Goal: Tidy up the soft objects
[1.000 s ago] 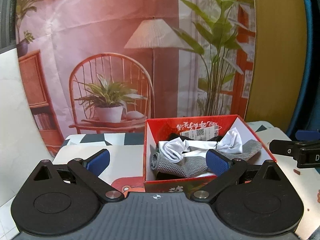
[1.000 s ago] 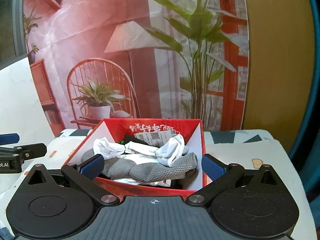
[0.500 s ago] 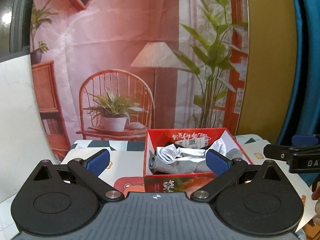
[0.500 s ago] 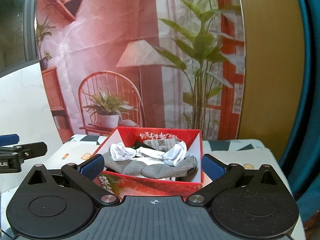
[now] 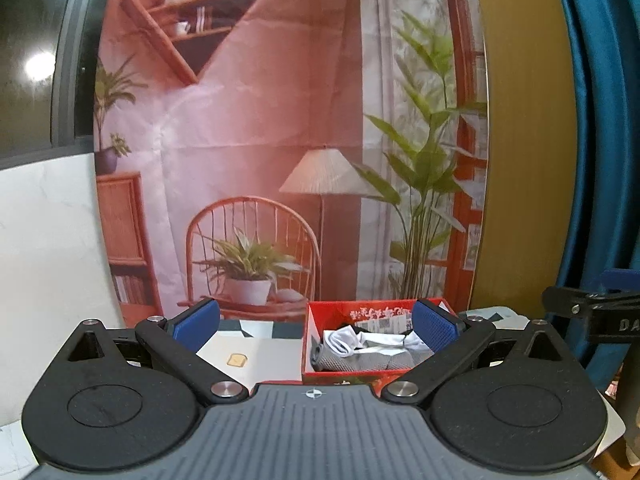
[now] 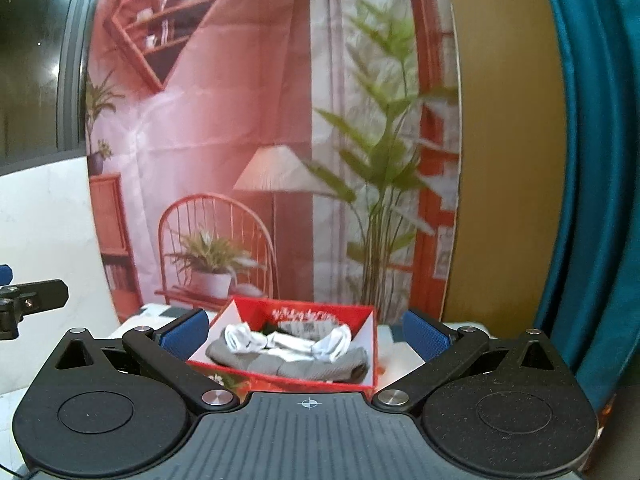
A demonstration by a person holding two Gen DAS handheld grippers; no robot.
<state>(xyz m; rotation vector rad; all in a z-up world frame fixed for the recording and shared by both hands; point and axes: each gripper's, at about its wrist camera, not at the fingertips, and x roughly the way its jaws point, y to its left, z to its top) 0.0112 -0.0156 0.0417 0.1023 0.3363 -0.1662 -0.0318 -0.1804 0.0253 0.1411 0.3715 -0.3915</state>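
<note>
Ahead of both grippers sits a red open-topped cardboard box (image 5: 340, 370) with white inner walls and a printed label on its far wall. Seen along the left gripper (image 5: 316, 326), the box lies forward and to the right of centre, so that the blue pad of that gripper's right finger (image 5: 434, 330) overlaps the box's right-hand corner in the view, while the left finger (image 5: 197, 322) stands over bare white table mat (image 5: 264, 360). Its jaws are spread wide and carry nothing. Inside the box a rolled grey knitted sock (image 5: 360, 361) lies along the near wall, with a twisted white sock (image 5: 352, 339) just behind it and touching it; something dark shows behind the white one, too small to name.

From the right gripper (image 6: 306, 334), the same red box (image 6: 374, 350) lies almost straight ahead, framed between the two blue-padded fingers. These jaws are likewise fully apart and empty. The grey sock (image 6: 288, 362) stretches across the near side of the box, and the white sock (image 6: 288, 340) rests on top of it.

Beyond the box hangs a printed pink backdrop (image 5: 248, 120) picturing a chair, lamp and plants. A small yellow toast-shaped print (image 5: 236, 359) marks the mat forward and left of centre of the left gripper.
</note>
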